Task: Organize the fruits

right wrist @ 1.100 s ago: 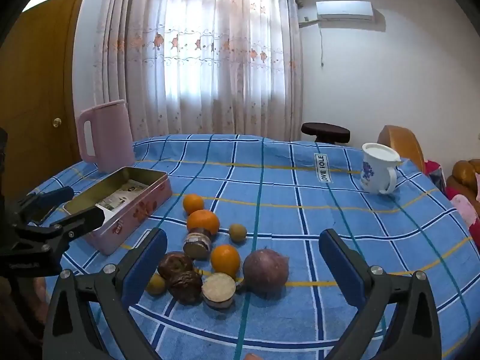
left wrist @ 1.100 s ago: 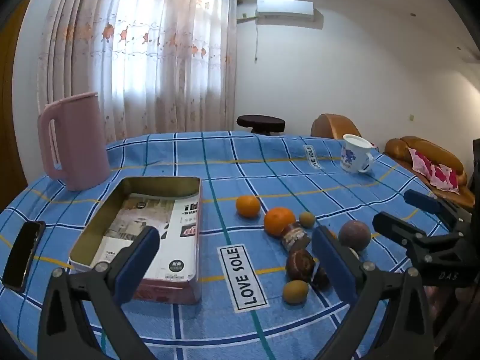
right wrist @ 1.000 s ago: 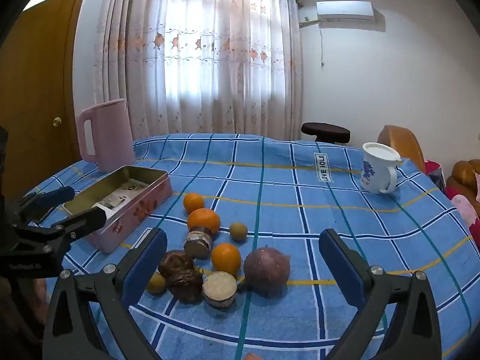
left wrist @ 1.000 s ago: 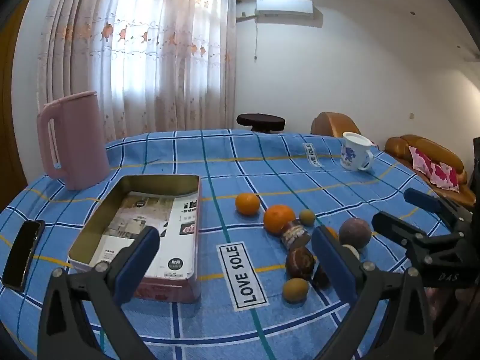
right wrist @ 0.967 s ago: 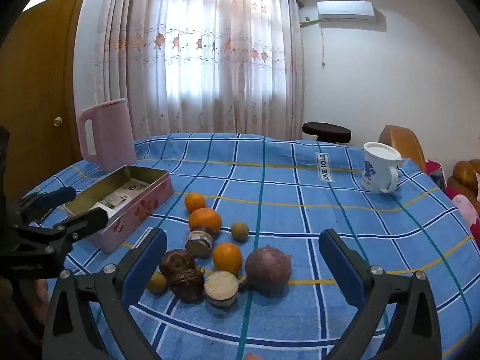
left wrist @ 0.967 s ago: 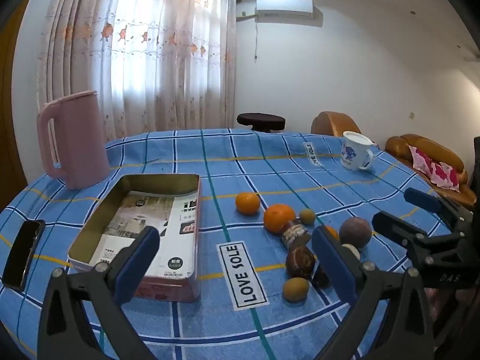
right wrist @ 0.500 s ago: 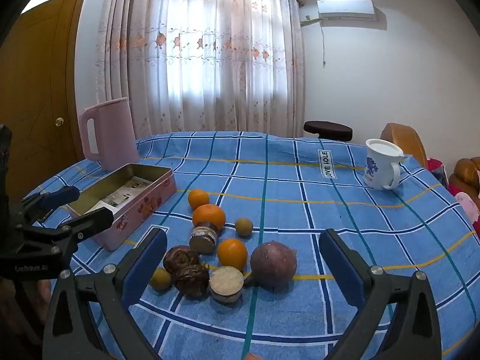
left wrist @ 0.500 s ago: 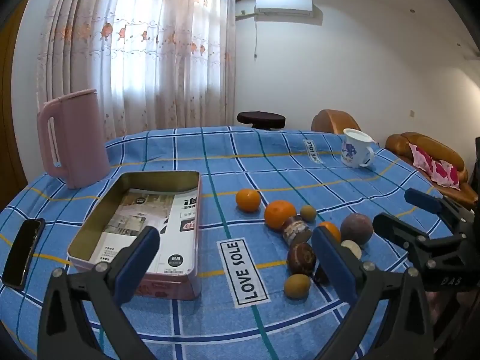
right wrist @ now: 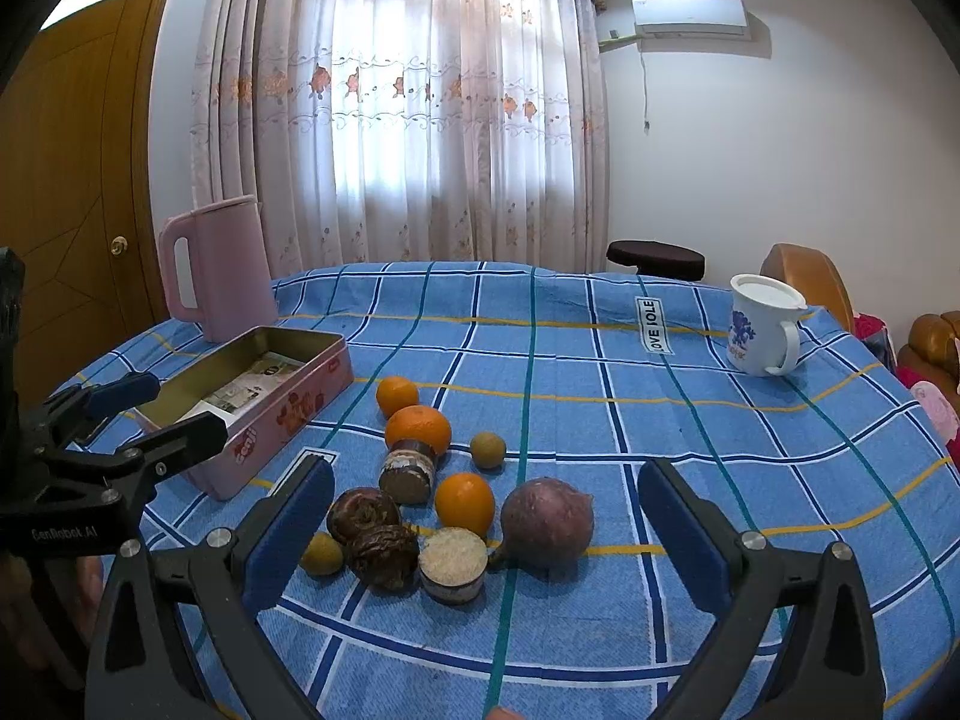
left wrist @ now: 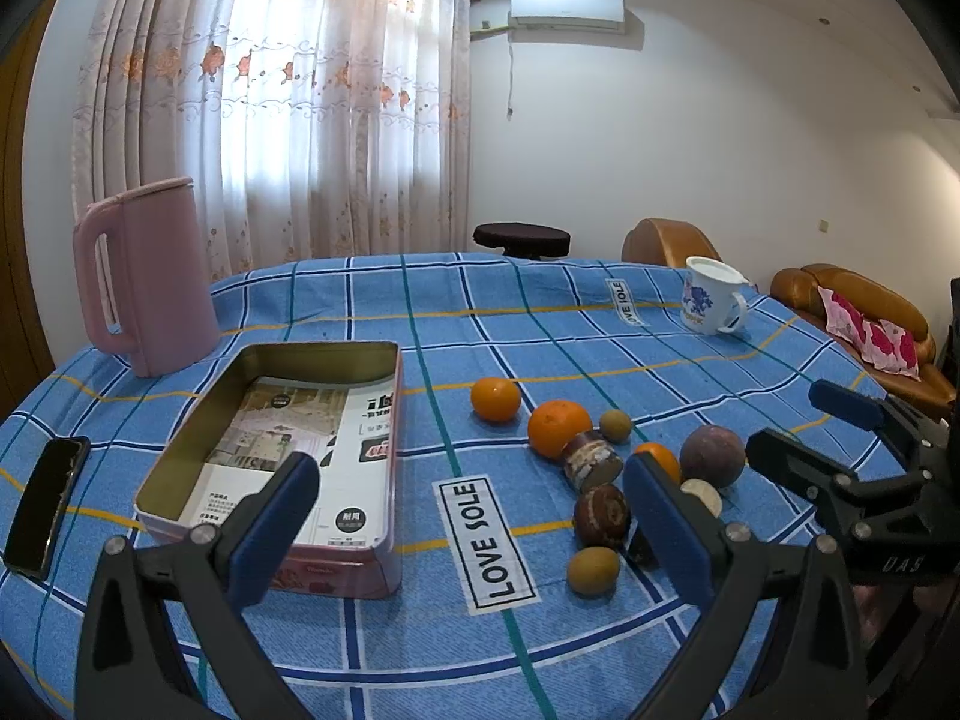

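A cluster of fruit lies on the blue checked tablecloth: oranges (right wrist: 417, 428), a purple round fruit (right wrist: 546, 522), small green-brown fruits (right wrist: 487, 450), dark wrinkled fruits (right wrist: 384, 547) and cut brown pieces (right wrist: 453, 558). An open pink tin (left wrist: 288, 450) with printed paper inside stands left of them. My left gripper (left wrist: 474, 531) is open and empty, above the table's near edge between tin and fruit. My right gripper (right wrist: 486, 534) is open and empty, just in front of the fruit cluster. Each gripper shows in the other's view, the right one (left wrist: 828, 438) and the left one (right wrist: 150, 414).
A pink jug (left wrist: 144, 282) stands behind the tin. A white mug with blue flowers (right wrist: 762, 324) stands at the far right. A black phone (left wrist: 45, 504) lies at the left edge. Sofas and a stool are beyond the table.
Both grippers have edged slightly forward toward the table; the fruit sits a little nearer in the right wrist view. Nothing was taken hold of or moved.
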`<state>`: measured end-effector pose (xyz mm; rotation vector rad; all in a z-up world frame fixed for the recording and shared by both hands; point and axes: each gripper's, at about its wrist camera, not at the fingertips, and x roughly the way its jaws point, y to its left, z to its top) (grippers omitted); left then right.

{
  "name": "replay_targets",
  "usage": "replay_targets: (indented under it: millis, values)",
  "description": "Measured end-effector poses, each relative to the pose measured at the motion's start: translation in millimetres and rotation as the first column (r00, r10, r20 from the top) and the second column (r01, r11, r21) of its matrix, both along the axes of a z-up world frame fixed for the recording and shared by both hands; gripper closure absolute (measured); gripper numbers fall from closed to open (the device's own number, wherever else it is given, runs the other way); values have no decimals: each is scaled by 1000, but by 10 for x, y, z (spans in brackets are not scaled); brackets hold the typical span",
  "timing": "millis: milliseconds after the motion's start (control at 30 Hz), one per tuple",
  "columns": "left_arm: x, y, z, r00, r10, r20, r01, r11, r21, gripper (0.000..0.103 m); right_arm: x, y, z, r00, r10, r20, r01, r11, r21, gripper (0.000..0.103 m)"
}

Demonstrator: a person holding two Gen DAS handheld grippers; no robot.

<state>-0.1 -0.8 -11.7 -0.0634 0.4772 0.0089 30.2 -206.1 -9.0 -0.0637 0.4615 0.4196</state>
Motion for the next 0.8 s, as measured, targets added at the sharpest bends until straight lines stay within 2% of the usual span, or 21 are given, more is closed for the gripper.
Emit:
replay_targets:
  millis: [800]
  values:
    - [-8, -3, -3, 1000, 0, -1, 0, 1000, 0, 0, -6, 24, -59, 1000, 11, -16, -11, 1000, -2, 1]
